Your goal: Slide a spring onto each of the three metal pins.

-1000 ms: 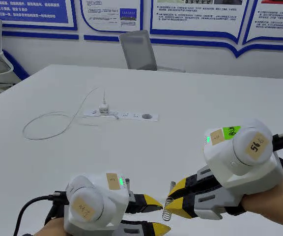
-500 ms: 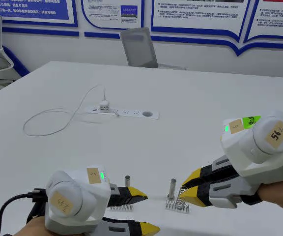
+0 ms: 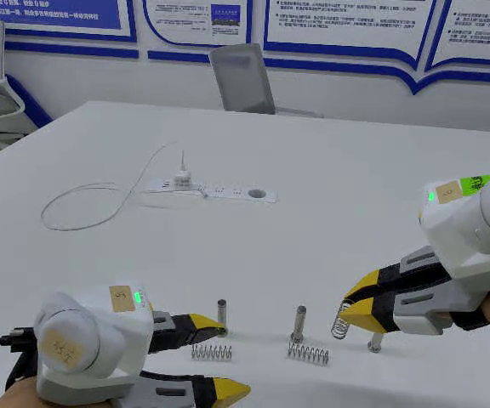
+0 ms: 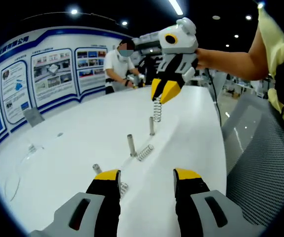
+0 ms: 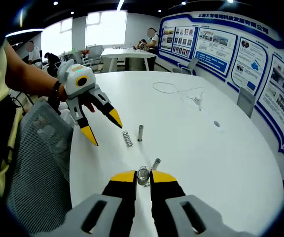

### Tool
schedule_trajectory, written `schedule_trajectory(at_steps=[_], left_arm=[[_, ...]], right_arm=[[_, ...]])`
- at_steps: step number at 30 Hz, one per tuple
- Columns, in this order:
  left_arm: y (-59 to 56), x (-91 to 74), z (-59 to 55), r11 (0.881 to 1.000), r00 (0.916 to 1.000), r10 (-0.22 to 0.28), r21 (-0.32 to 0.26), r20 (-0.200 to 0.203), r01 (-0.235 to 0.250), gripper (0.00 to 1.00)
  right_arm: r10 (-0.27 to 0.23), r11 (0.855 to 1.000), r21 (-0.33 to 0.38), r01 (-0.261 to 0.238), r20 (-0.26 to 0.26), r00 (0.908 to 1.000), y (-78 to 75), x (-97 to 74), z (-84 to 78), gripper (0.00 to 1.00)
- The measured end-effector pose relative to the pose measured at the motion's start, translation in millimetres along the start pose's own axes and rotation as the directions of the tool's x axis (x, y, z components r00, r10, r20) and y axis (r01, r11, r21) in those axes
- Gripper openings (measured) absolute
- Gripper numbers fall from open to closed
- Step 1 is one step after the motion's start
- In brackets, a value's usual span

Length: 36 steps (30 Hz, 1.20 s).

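Note:
Three short metal pins stand in a row on the white table: left pin point(image 3: 222, 312), middle pin point(image 3: 299, 323), right pin point(image 3: 375, 342). Two springs lie flat in front of them, one point(image 3: 211, 351) by the left pin and one point(image 3: 308, 353) by the middle pin. My right gripper point(image 3: 353, 313) is shut on a third spring point(image 3: 340, 321), which hangs upright just above the table between the middle and right pins. Its own view shows that spring point(image 5: 142, 174) between the jaws point(image 5: 143, 177), with a pin point(image 5: 156, 163) just beyond. My left gripper point(image 3: 228, 359) stands open near the left pin, holding nothing point(image 4: 147, 177).
A white power strip point(image 3: 215, 195) with a looping white cable point(image 3: 83, 208) lies mid-table. A grey chair point(image 3: 243, 81) stands at the far edge below wall posters. A person point(image 4: 120, 61) stands in the background.
My right gripper has carried the spring to the right, from beside the middle pin toward the right pin. The left gripper has drawn back to the left, still open.

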<state>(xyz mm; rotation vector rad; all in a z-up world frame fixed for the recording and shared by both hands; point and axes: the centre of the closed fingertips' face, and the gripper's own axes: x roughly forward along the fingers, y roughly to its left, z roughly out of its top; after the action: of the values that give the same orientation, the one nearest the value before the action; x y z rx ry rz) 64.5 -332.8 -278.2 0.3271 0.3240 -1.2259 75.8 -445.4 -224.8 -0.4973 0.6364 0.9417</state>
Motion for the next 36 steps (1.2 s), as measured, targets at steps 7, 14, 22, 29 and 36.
schedule_trajectory(at_steps=[7, 14, 22, 29, 36], left_arm=[[5.4, -7.7, -4.0, 0.999, 0.9996, 0.028, -0.023, 0.003, -0.028, 0.45], [8.2, -13.0, -9.8, 0.998, 0.9989, 0.047, -0.045, 0.003, -0.047, 0.45], [12.3, -15.9, -9.5, 0.997, 0.9982, 0.060, -0.052, 0.007, -0.060, 0.45], [12.9, -16.1, -7.7, 0.997, 0.9980, 0.063, -0.052, 0.009, -0.062, 0.46], [12.6, -15.8, -8.7, 0.997, 0.9980, 0.063, -0.055, 0.007, -0.062, 0.46]], right_arm=[[-0.040, 0.999, 0.015, 0.040, 0.001, 0.9992, -17.3, -13.1, -1.5, 0.12], [-0.081, 0.996, 0.028, 0.081, -0.008, 0.9967, -35.0, -24.9, -5.6, 0.12], [-0.103, 0.994, 0.025, 0.104, -0.044, 0.9937, -46.3, -23.9, -14.2, 0.12], [-0.106, 0.994, 0.031, 0.109, -0.078, 0.9913, -52.1, -18.1, -26.4, 0.12], [-0.108, 0.993, 0.044, 0.113, -0.106, 0.9885, -55.9, -13.5, -38.9, 0.12]])
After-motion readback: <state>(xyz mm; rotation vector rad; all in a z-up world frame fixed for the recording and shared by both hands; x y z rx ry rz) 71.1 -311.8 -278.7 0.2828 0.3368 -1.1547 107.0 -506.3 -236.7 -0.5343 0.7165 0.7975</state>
